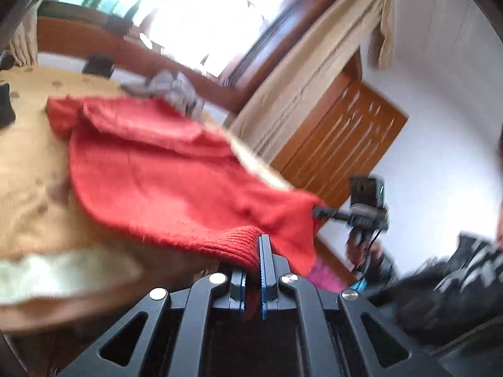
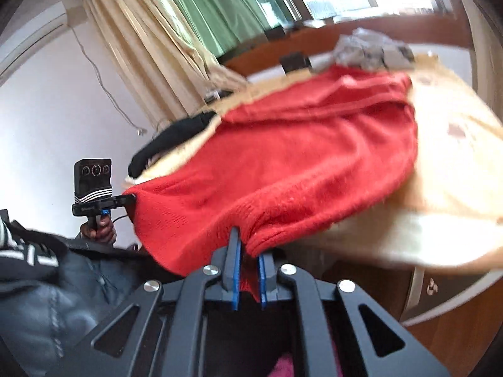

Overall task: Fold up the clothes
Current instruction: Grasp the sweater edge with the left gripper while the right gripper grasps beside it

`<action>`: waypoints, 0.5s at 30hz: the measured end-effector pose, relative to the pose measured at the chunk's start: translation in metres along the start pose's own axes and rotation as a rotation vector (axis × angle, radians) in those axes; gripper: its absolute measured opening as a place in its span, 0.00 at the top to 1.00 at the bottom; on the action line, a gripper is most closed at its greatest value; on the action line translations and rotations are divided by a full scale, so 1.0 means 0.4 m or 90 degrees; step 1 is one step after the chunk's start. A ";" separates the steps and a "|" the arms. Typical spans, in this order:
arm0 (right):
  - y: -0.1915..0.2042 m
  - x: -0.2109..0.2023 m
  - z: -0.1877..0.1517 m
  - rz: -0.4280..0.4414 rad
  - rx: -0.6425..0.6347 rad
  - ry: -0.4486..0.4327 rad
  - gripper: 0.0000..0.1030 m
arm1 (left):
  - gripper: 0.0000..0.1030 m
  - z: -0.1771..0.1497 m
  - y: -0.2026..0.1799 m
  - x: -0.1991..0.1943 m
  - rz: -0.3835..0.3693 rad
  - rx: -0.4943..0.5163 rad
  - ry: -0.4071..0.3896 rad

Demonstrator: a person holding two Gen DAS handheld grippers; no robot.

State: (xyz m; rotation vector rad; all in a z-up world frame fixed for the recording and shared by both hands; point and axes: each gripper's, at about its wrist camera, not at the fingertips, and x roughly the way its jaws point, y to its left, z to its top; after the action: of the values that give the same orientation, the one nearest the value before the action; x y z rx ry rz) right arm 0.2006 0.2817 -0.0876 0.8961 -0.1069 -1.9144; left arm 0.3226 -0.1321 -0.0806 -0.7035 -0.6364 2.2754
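A red knitted sweater lies spread over the tan tablecloth, its near hem lifted off the table. My left gripper is shut on the ribbed hem, red fabric pinched between its blue pads. In the right wrist view the same red sweater stretches away, and my right gripper is shut on the hem's other corner. The right gripper also shows in the left wrist view, clamped on the sweater's edge. Likewise the left gripper shows at the left of the right wrist view, on the sweater's edge.
A grey garment is heaped at the far side of the table, also the grey garment. A black cloth lies near the table's left edge. Curtains and a window stand behind. A person's sleeve is at the right.
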 end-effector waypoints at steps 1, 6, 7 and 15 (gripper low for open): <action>0.015 -0.003 0.027 0.001 -0.011 -0.015 0.90 | 0.93 0.023 0.009 -0.010 -0.008 -0.013 -0.020; 0.067 -0.004 0.165 0.006 -0.035 -0.086 0.90 | 0.93 0.141 0.061 -0.046 -0.031 -0.067 -0.105; 0.067 -0.008 0.192 0.005 -0.036 -0.098 0.90 | 0.93 0.166 0.068 -0.046 -0.028 -0.074 -0.117; -0.025 0.035 0.384 -0.035 0.004 -0.155 0.90 | 0.93 0.370 0.198 0.014 0.009 -0.121 -0.157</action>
State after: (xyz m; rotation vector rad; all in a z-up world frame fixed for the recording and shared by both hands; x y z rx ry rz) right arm 0.0936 0.2305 0.0117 0.6729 -0.2357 -2.0691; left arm 0.1905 -0.2168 -0.0211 -0.5193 -0.9761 2.3554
